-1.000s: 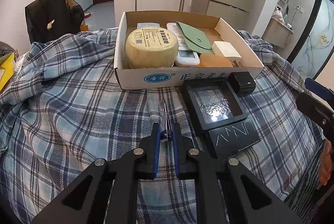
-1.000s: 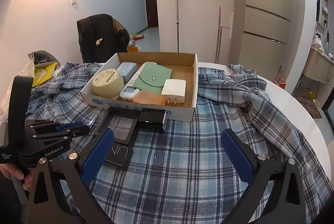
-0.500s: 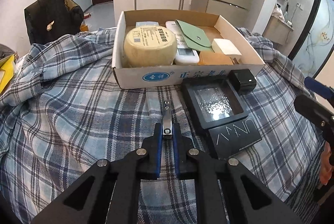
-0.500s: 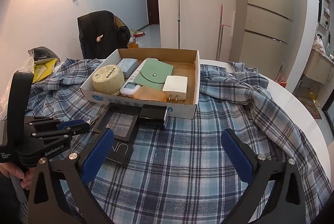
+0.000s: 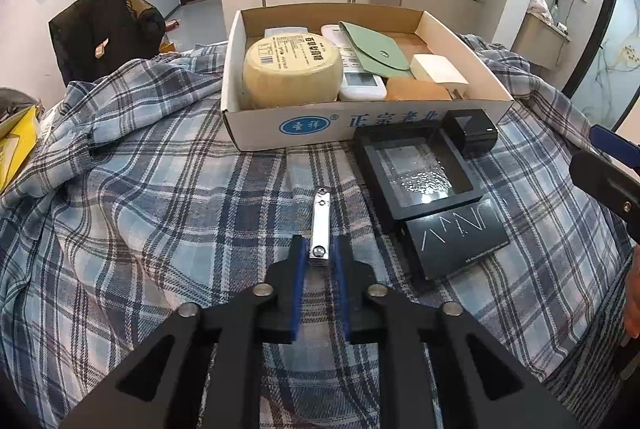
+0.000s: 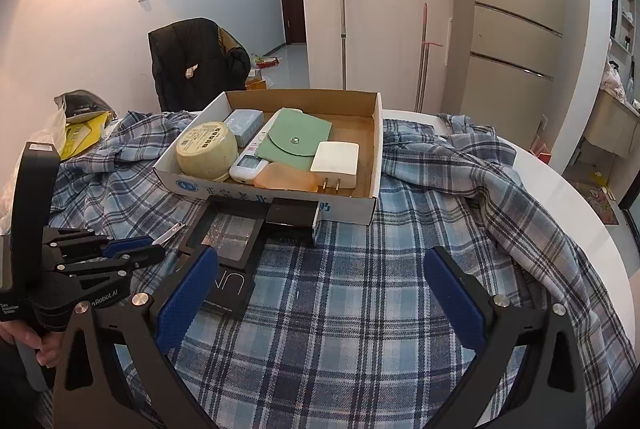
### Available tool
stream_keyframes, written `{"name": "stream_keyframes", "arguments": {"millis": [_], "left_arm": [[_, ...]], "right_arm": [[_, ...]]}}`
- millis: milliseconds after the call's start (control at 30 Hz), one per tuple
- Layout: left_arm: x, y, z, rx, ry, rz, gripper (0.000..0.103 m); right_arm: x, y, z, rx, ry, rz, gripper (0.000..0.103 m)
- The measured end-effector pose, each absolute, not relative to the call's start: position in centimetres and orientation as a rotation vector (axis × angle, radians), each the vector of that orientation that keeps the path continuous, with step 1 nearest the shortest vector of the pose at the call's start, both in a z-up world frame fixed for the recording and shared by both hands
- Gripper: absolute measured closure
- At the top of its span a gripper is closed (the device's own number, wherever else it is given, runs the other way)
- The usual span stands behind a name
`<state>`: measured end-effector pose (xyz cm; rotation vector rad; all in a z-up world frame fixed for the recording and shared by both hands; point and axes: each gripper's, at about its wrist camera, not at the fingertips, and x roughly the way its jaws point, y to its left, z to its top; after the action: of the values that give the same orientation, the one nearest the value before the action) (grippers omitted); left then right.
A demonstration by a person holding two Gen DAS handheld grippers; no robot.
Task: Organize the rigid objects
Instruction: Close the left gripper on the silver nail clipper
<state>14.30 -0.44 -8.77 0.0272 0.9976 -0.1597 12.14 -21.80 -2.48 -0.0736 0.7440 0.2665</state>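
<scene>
A silver nail clipper (image 5: 321, 219) lies flat on the plaid cloth, its near end between the blue pads of my left gripper (image 5: 319, 257). The jaws are opening, and a thin gap shows on each side of the clipper. In the right wrist view the clipper (image 6: 170, 232) sticks out past the left gripper (image 6: 154, 247). My right gripper (image 6: 320, 257) stands wide open over bare cloth with nothing between its fingers. Behind is the cardboard box (image 5: 312, 127), which holds a yellow tape roll (image 5: 292, 69), a green pouch (image 5: 374, 49), a white remote and a white charger (image 5: 438, 69).
To the right of the clipper are a black display frame (image 5: 416, 173), a small black box (image 5: 472, 131) and a flat black box (image 5: 456, 241). One finger of the right gripper (image 5: 612, 145) shows at the right edge. A dark jacket on a chair (image 6: 196, 65) stands behind the table.
The nail clipper has turned from standing on its edge to lying flat between the left pads. The left jaws have parted slightly. The right gripper has stayed still.
</scene>
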Motion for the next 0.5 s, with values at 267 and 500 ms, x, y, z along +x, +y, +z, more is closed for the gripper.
{"name": "stream_keyframes", "arguments": {"millis": [267, 500], "left_arm": [[14.9, -0.7, -8.4, 0.038, 0.982, -0.176, 0.084], [15.3, -0.8, -8.9, 0.034, 0.985, -0.202, 0.093]], "right_arm": [[12.2, -21.6, -2.7, -0.074, 0.753, 0.272, 0.001], [12.2, -21.7, -2.7, -0.065, 0.761, 0.278, 0.001]]}}
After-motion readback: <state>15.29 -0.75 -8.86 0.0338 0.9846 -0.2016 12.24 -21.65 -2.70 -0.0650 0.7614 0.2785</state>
